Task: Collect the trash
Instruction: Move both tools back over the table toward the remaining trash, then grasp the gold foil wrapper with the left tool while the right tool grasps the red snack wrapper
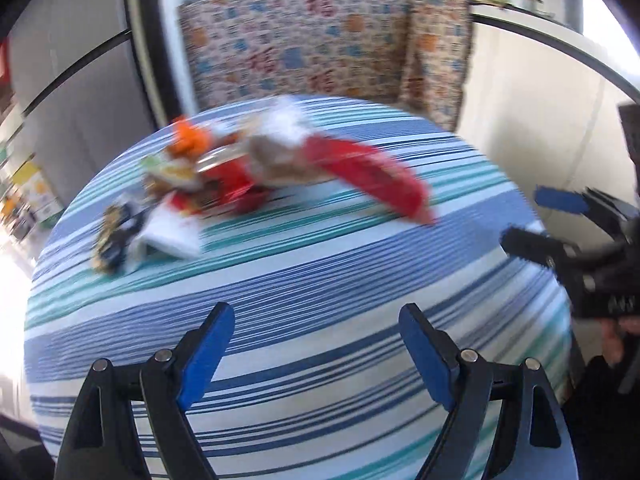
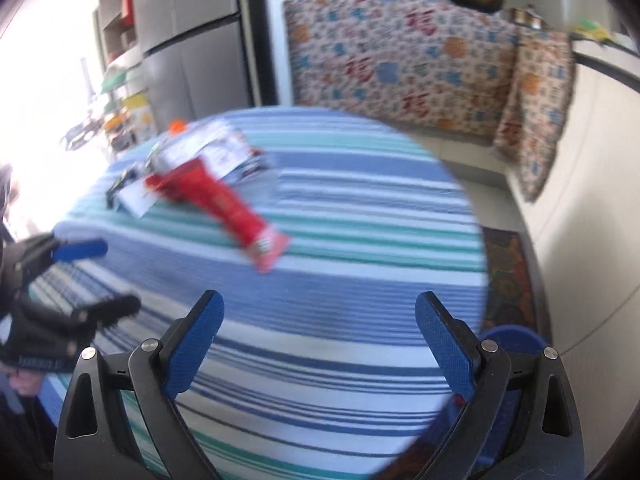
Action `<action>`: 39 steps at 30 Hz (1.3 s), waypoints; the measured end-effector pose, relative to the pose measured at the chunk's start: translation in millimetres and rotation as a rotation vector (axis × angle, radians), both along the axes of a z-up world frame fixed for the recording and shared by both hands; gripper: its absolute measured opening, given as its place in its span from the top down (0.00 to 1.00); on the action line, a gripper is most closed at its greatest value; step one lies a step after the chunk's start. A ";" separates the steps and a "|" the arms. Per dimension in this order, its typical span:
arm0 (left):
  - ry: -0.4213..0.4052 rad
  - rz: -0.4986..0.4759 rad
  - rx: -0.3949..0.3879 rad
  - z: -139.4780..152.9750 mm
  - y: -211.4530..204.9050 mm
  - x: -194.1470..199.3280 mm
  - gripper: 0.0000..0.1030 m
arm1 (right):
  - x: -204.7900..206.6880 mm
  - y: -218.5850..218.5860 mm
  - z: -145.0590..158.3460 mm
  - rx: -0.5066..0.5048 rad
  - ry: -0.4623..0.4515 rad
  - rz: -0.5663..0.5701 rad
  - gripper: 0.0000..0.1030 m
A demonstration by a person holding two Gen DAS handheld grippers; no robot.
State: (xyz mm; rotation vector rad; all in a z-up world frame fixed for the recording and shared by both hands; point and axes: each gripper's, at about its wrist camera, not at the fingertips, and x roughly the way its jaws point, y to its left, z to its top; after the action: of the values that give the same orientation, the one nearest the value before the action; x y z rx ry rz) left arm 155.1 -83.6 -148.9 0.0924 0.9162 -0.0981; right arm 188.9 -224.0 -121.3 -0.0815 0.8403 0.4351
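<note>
A blurred heap of trash lies on the far left of a round striped table: a long red wrapper, white paper, a dark wrapper and orange scraps. In the right wrist view the red wrapper lies ahead and left, with white papers behind it. My left gripper is open and empty over the table's near side. My right gripper is open and empty, also short of the trash. Each gripper shows in the other's view, the right one and the left one.
A blue bin stands on the floor by the table's right edge, partly behind my right fingers. A patterned cloth covers a counter with pots behind the table. A grey fridge stands at the back left. A rug lies on the floor.
</note>
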 end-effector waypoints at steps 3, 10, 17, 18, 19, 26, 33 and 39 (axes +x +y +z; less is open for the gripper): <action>0.018 0.090 0.007 -6.3 39.3 -0.2 0.16 | 0.3 34.3 -11.7 -0.043 0.020 0.036 0.06; 0.048 0.201 0.012 -17.0 81.6 1.3 0.17 | 9.9 80.4 -25.1 -0.080 0.077 0.057 0.06; 0.047 0.270 -0.036 -15.4 114.4 3.0 0.16 | 12.6 78.7 -27.3 -0.059 0.103 0.032 0.06; 0.039 0.276 -0.044 -13.2 119.8 4.0 0.16 | 13.0 78.4 -27.6 -0.058 0.105 0.029 0.05; 0.019 0.280 -0.053 -8.0 127.8 4.0 0.16 | 12.9 78.6 -27.5 -0.061 0.104 0.030 0.05; -0.062 0.282 -0.088 17.9 181.8 42.5 0.16 | 11.9 77.9 -27.0 -0.063 0.105 0.026 0.03; 0.031 0.203 -0.135 -8.9 199.9 90.4 0.17 | 11.2 77.6 -27.1 -0.066 0.104 0.023 0.03; 0.038 0.166 -0.133 -18.6 198.7 95.4 0.36 | 11.0 77.3 -27.1 -0.066 0.103 0.024 0.03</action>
State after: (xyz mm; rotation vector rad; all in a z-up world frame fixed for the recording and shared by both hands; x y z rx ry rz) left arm 250.5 115.1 -167.5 -0.1093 0.9496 -0.0061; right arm 199.9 -146.7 -148.4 -0.1316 0.9556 0.4369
